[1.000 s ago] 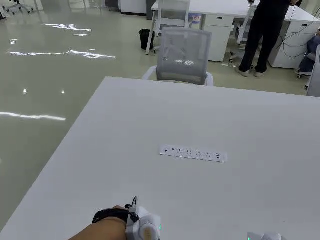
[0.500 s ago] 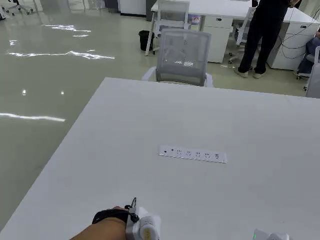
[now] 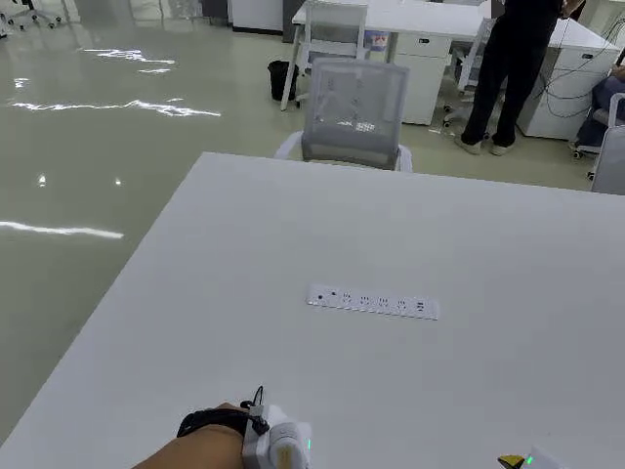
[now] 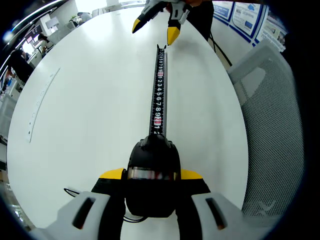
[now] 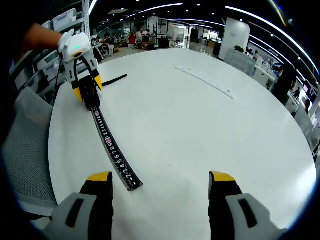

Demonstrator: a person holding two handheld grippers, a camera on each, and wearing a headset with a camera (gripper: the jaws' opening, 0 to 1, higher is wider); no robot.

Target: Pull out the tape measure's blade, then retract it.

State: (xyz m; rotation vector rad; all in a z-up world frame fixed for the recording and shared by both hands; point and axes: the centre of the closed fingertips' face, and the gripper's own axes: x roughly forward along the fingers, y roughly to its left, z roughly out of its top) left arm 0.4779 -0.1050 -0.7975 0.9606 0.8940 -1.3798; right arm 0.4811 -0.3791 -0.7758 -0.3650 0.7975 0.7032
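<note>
**Tape measure with its blade extended along the white worktop (image 5: 210,120).** The left tongs (image 5: 88,90) are clamped on the black tape measure case (image 4: 152,162), near the person at the left of the worktop. The blade (image 4: 159,95) runs flat from the case toward the right tongs (image 5: 160,177). The jaws of the right tongs stand wide apart and empty, and the end hook (image 5: 132,186) lies just beside one jaw. A power strip (image 3: 373,302) lies farther across the worktop.

The case is judged rigid and fairly dense, and safe to grip across its flat sides. The blade is probably thin, springy steel: stiff lengthwise, easily kinked, sharp-edged and quick to snap back. The best hold is the end hook, to guide the return.
</note>
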